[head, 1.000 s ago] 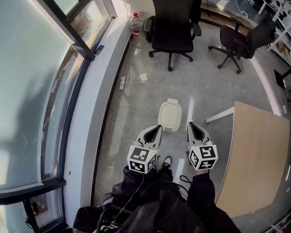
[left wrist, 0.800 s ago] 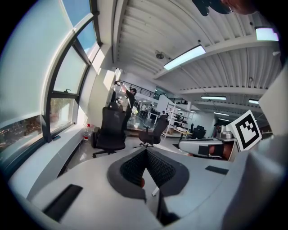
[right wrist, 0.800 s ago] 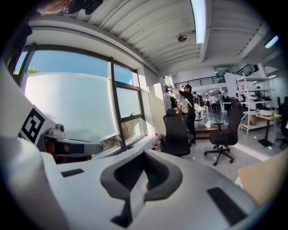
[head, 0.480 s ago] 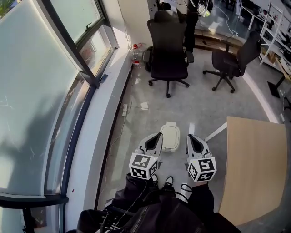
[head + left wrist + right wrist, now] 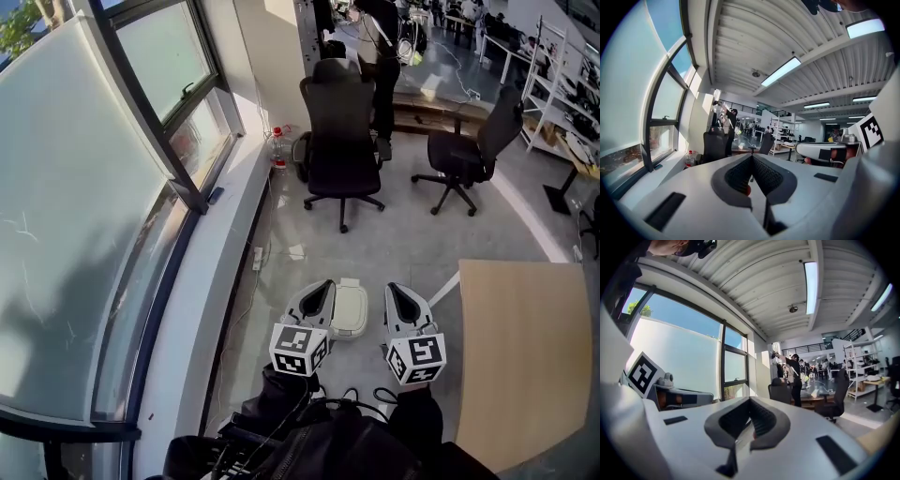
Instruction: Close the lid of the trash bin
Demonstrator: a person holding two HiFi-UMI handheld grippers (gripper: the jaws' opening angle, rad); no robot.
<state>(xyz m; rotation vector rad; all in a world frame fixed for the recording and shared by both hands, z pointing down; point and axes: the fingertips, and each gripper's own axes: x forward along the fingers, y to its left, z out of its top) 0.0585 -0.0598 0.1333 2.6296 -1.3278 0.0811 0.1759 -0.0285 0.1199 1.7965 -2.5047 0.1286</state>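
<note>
Below, the trash bin (image 5: pixel 351 309) lies between left hand-held gripper (image 5: pixel 320 292) and right hand-held gripper (image 5: pixel 399 295), both closed, empty.

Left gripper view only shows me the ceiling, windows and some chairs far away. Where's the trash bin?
Observer: In the head view, the cream, rounded plastic trash bin stands on the grey floor right below. It is between the left gripper and the right gripper.
Operator: Is its lid open?
Observer: No, from above the lid looks to lie flat on top, so it seems shut.
Operator: Is anything beside it?
Observer: A light wooden table stands off to its right, apart from it.
</note>
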